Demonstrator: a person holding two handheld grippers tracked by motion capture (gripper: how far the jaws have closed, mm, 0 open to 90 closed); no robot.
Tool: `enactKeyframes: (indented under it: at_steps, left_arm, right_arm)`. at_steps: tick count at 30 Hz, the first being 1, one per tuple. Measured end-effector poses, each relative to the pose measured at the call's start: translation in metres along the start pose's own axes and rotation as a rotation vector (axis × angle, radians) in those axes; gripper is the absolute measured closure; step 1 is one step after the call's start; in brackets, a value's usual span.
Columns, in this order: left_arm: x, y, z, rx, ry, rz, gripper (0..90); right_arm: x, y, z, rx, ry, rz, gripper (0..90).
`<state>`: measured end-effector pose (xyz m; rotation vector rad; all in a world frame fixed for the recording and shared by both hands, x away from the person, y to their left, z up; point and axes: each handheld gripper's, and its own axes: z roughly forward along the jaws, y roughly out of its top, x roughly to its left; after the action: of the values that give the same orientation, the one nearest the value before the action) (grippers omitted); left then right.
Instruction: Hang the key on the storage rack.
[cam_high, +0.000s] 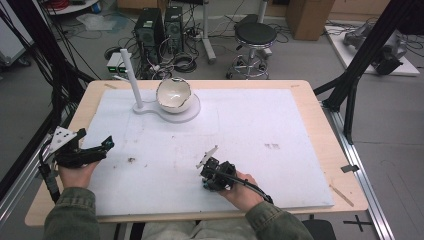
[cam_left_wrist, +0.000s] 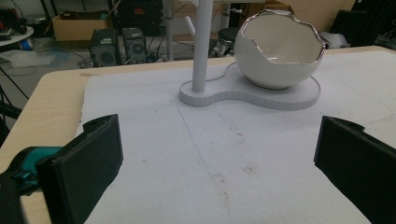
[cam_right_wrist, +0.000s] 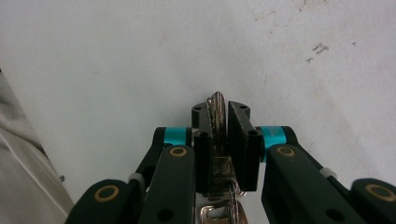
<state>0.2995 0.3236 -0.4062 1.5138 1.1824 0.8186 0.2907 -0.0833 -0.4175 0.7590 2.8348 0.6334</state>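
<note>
My right gripper (cam_right_wrist: 219, 119) is shut on a metal key (cam_right_wrist: 216, 108). The blade stands edge-on between the black pads, and more keys hang below them. It points down at the white mat. In the high view this right gripper (cam_high: 214, 176) is at the mat's front middle. At the left edge of the mat, my left gripper (cam_high: 106, 145) is open and holds nothing. In its own view the left gripper (cam_left_wrist: 215, 161) has its jaws wide apart. It faces a white cracked-egg bowl (cam_left_wrist: 279, 49) with a silver rim, on a white stand (cam_left_wrist: 219, 95).
The bowl (cam_high: 173, 94) and a white upright post (cam_high: 130, 75) share the stand's base (cam_high: 187, 114) at the back of the mat (cam_high: 260, 130). A small dark speck (cam_high: 131, 160) lies near the left gripper. A stool, computers and cables stand beyond the table.
</note>
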Motion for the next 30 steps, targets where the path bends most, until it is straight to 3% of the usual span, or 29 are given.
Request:
enactKeyframes:
  at_steps: [6,16,20,30]
  left_arm:
    - [0.000,0.000,0.000,-0.002,0.002,-0.002,1.7]
    - [0.000,0.000,-0.001,-0.007,0.002,-0.002,1.7]
    - [0.001,0.000,-0.001,-0.008,0.004,-0.003,1.7]
    - [0.001,0.000,-0.001,-0.008,0.004,-0.004,1.7]
  right_arm:
    - [-0.004,-0.003,-0.006,-0.032,0.003,0.032,80.8]
    - [-0.011,-0.007,-0.023,-0.134,0.041,0.112,80.8]
    - [-0.014,-0.011,-0.031,-0.198,0.056,0.151,80.8]
    - [-0.017,-0.016,-0.049,-0.278,0.070,0.192,80.9]
